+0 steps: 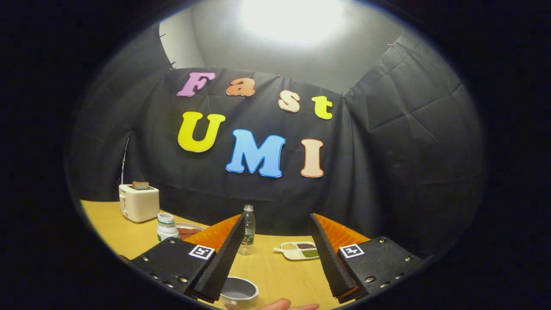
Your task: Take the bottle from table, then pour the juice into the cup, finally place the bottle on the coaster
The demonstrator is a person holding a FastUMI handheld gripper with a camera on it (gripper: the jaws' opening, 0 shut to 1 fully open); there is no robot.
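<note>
Gripper (275,219) agape, toaster (138,202) perhaps leftward

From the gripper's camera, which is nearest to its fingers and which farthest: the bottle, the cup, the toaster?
The gripper is open.
1. Cup: on the table between the fingers, near their base.
2. Bottle: just beyond the left fingertip.
3. Toaster: far left, by the wall.

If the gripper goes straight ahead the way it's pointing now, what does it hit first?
Probably the clear plastic bottle standing just ahead, near one finger; the open gripper holds nothing. Depth is unclear.
</note>
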